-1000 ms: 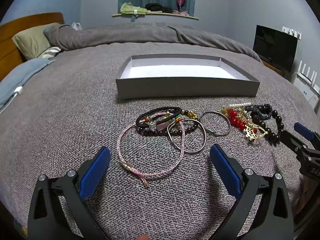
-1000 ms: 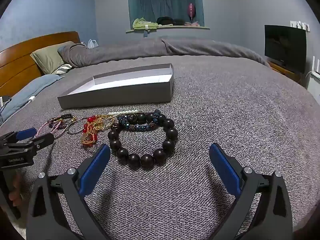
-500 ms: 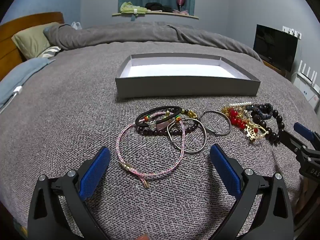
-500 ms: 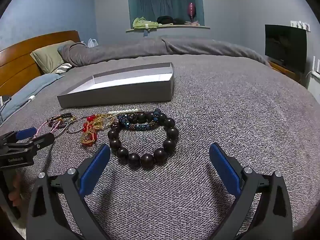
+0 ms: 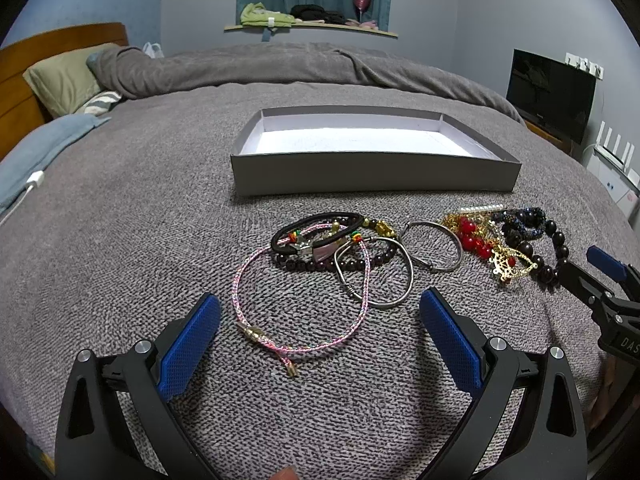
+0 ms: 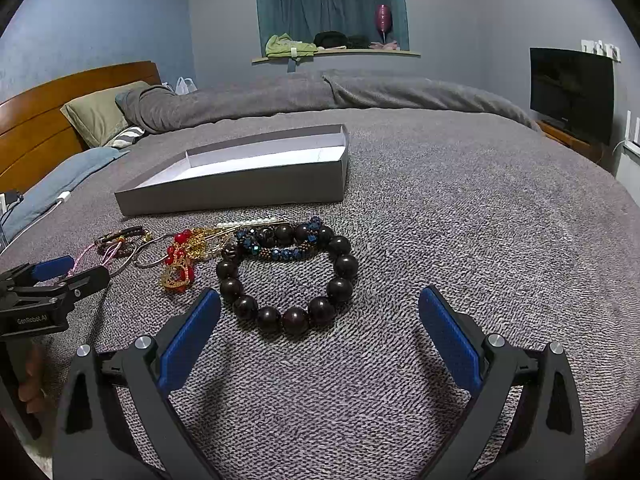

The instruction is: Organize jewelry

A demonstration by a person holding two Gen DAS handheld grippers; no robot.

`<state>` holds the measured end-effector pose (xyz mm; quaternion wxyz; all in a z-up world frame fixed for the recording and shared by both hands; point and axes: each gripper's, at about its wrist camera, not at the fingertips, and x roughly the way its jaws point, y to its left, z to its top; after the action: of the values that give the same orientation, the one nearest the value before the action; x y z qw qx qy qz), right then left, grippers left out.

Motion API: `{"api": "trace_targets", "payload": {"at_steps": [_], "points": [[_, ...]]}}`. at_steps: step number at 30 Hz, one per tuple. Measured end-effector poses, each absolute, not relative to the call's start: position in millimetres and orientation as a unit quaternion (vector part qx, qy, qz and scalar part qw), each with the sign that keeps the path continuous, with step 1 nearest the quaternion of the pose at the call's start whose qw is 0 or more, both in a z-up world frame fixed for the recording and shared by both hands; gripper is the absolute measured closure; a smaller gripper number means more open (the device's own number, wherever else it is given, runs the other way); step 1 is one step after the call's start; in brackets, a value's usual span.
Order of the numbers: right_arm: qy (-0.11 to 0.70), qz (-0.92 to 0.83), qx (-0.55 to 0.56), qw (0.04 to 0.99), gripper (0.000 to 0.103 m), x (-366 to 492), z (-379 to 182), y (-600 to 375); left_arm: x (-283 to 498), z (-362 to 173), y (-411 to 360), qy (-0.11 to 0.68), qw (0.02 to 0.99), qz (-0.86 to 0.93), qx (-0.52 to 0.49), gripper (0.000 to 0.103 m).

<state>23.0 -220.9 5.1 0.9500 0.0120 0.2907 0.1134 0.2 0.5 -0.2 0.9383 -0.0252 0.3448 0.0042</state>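
A shallow grey box (image 5: 372, 176) with a white floor lies open on the grey bed cover. In front of it lies a row of jewelry. At the left is a pink braided bracelet (image 5: 362, 276), then a black hair tie (image 5: 320, 218) and silver bangles (image 5: 412, 268). Red beads with a gold chain (image 6: 180, 256), a blue beaded bracelet (image 6: 280, 254) and a large dark bead bracelet (image 6: 296, 320) follow to the right. My left gripper (image 5: 320, 320) stands open around the near side of the pink bracelet. My right gripper (image 6: 320, 312) is open just short of the large bead bracelet.
A rolled grey duvet (image 5: 280, 68) and a green pillow (image 5: 64, 76) lie at the far side of the bed. A blue blanket with a white charger (image 5: 36, 179) is at the left. A television (image 6: 572, 92) stands at the right. A hand (image 6: 32, 376) holds the left gripper's handle.
Both grippers have hardly shifted and stay open. The jewelry and the box lie where they were.
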Motion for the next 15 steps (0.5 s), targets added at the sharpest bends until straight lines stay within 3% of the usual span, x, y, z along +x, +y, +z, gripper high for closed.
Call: {"api": "trace_targets", "payload": {"at_steps": [15], "points": [[0.308, 0.142, 0.03, 0.94, 0.005, 39, 38, -231, 7, 42, 23, 0.334, 0.94, -0.057, -0.044, 0.004]]}}
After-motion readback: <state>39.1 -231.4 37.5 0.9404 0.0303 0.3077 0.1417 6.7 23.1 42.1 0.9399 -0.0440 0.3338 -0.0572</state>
